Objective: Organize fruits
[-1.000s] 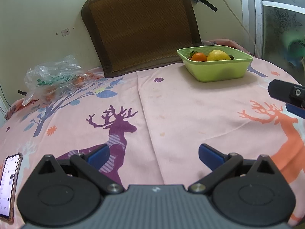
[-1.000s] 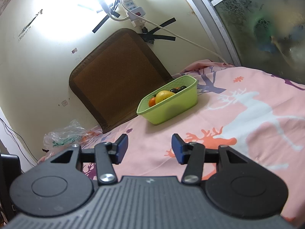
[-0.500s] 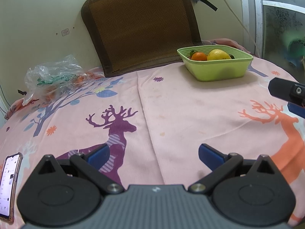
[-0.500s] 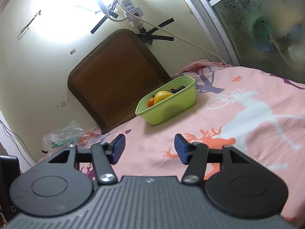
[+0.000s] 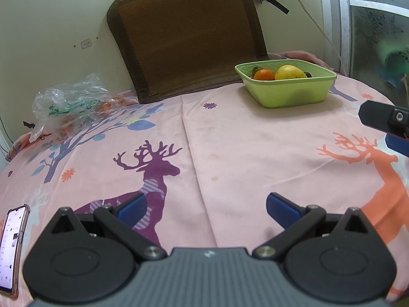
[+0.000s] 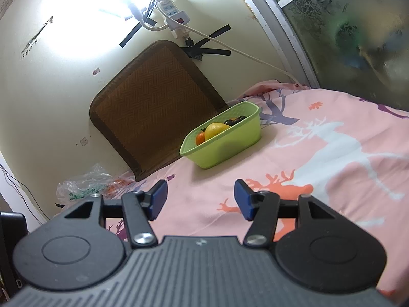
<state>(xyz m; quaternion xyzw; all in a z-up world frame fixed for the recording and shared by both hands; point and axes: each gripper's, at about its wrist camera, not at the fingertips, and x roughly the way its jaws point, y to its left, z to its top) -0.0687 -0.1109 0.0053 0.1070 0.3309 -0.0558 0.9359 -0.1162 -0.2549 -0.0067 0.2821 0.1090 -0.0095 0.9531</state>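
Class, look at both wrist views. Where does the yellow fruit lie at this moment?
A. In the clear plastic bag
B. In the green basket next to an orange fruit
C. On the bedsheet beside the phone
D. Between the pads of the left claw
B: the yellow fruit sits inside the green basket, right beside the orange fruit.

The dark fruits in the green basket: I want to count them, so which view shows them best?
The right wrist view: the dark fruits show as a small cluster behind the yellow fruit, above the basket rim. In the left wrist view only one dark bit peeks past the yellow fruit. An exact count stays uncertain.
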